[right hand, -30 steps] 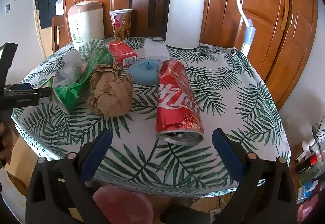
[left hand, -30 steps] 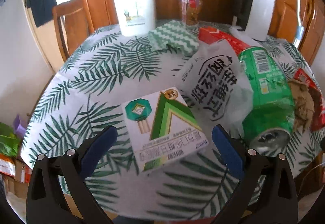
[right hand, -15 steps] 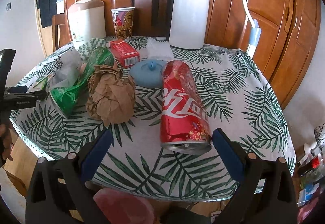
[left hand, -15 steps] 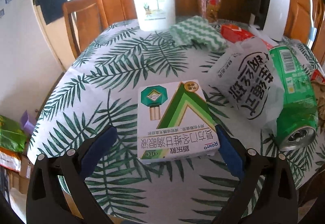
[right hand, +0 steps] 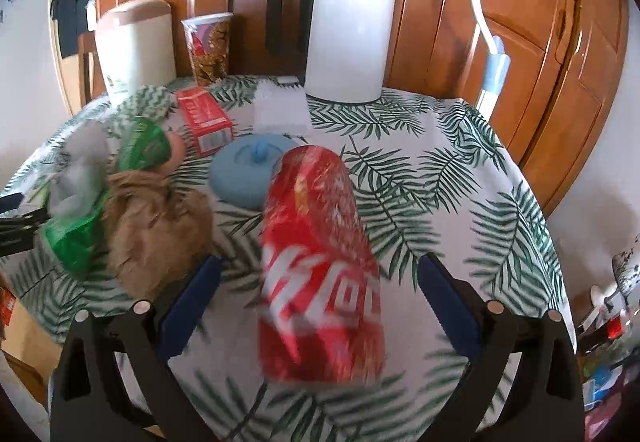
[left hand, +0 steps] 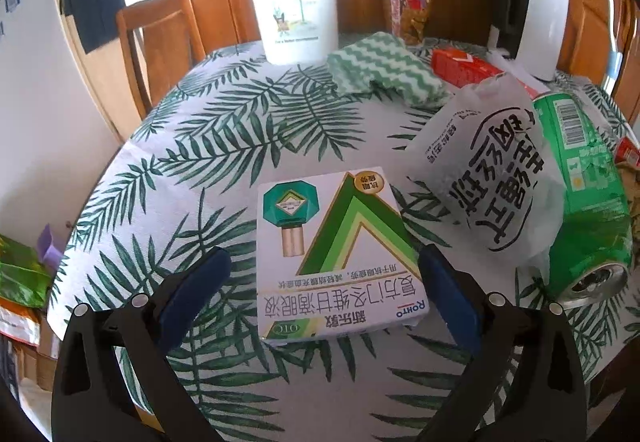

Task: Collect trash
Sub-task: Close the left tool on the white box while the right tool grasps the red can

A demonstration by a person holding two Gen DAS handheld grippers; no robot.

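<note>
**Two open grippers over the trash on the leaf-print tabletop**

A white and green eye-drop box [left hand: 336,254] lies flat on the tabletop [left hand: 208,169], between the wide-spread blue pads of the left hand-held gripper [left hand: 324,282]; the right pad is just beside the box's edge, the left pad apart from it. Beside the box lie a white printed wrapper [left hand: 488,177] and a dented green can [left hand: 584,197]. In the right wrist view, a red cola can [right hand: 320,274] lies on its side between the pads of the right hand-held gripper [right hand: 320,294], whose jaws are closing, not yet touching it. A crumpled brown paper ball [right hand: 156,226] and a blue lid [right hand: 248,173] sit near the can.
</note>
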